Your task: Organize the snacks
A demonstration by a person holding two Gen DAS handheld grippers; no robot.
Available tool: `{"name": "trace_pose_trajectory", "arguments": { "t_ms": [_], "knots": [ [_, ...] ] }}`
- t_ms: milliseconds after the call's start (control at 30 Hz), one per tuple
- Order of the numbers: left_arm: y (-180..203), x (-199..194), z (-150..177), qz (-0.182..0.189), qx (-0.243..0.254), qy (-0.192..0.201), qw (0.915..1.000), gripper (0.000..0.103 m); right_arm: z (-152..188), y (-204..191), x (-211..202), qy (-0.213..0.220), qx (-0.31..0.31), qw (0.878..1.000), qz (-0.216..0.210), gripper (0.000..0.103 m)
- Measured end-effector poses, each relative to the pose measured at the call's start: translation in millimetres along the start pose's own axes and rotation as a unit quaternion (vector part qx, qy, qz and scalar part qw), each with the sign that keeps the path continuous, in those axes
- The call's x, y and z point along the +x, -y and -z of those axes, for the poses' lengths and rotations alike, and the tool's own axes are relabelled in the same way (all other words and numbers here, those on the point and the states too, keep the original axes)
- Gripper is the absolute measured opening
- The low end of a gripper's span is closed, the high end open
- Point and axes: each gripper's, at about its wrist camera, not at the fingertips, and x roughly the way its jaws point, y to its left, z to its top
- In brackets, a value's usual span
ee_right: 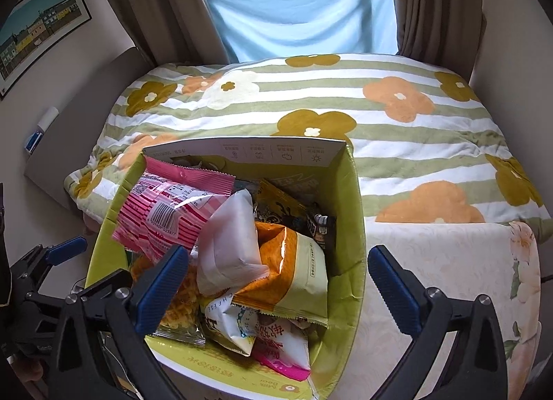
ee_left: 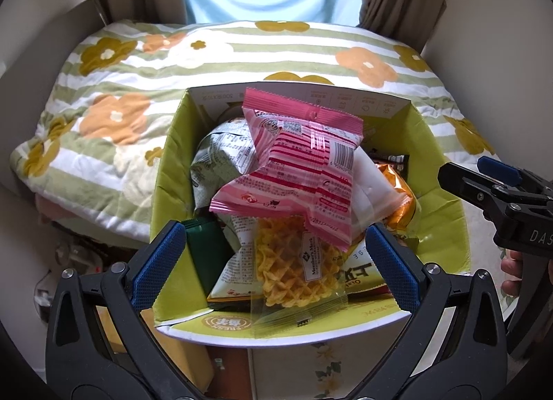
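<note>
Nearest in the left wrist view, the left gripper (ee_left: 276, 262) hangs over the near edge of the box (ee_left: 446, 227), its jaws spread wide with nothing between them. Just under them a clear waffle packet (ee_left: 293, 272) lies tipped over the box's near rim. The right gripper (ee_right: 276, 286) is likewise wide open and empty; one finger sits over the snacks, the other outside the box's right wall above a pale flowered cloth (ee_right: 449, 279).

The snacks sit heaped in the box. A pink striped packet (ee_left: 300, 172) rides on top, with a white packet (ee_right: 231, 244) and an orange and green bag (ee_right: 290, 279) beside it. A grey-green bag (ee_left: 221, 154) lies further back on the left.

The step in hand looks like choosing a packet to lift out. The waffle packet is the easy pick for the left gripper. Close on its flat middle, not the loose clear end, and squeeze lightly since waffles likely crack. Lift straight up so the pink striped packet resting on it slides back into the box and not over the side.

Beyond the box a flowered blanket (ee_right: 380, 130) offers soft room for sorting, and a blue curtain (ee_right: 304, 9) hangs behind
</note>
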Motion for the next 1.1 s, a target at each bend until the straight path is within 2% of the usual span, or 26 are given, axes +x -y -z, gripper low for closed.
{"name": "trace_pose_trajectory", "arguments": {
  "t_ms": [167,300,467,533,667,800,900,1100],
  "knots": [
    [13,-24,3,-0.01,0.006,0.022,0.9997,0.103,4,0,-23,0.024,0.0,1.0,-0.004,0.103],
    [31,-62,6,-0.013,0.007,0.061,0.998,0.103,7,5,-64,0.057,-0.001,0.998,-0.006,0.103],
    [63,-123,21,-0.012,0.002,0.13,0.9914,0.103,16,16,-128,0.103,-0.006,0.995,0.007,0.103],
    [78,-151,34,-0.01,0.0,0.166,0.9861,0.103,26,25,-161,0.126,-0.004,0.992,0.014,0.103],
    [104,-195,63,-0.008,-0.003,0.212,0.9773,0.103,53,38,-217,0.165,-0.014,0.985,0.044,0.103],
    [125,-229,98,-0.004,-0.003,0.235,0.9719,0.103,86,46,-259,0.196,-0.029,0.977,0.079,0.103],
    [137,-249,123,-0.014,0.004,0.252,0.9677,0.103,112,49,-279,0.207,-0.032,0.973,0.094,0.103],
    [151,-272,160,-0.013,-0.001,0.263,0.9646,0.103,155,58,-303,0.224,-0.022,0.968,0.109,0.103]
  ]
}}
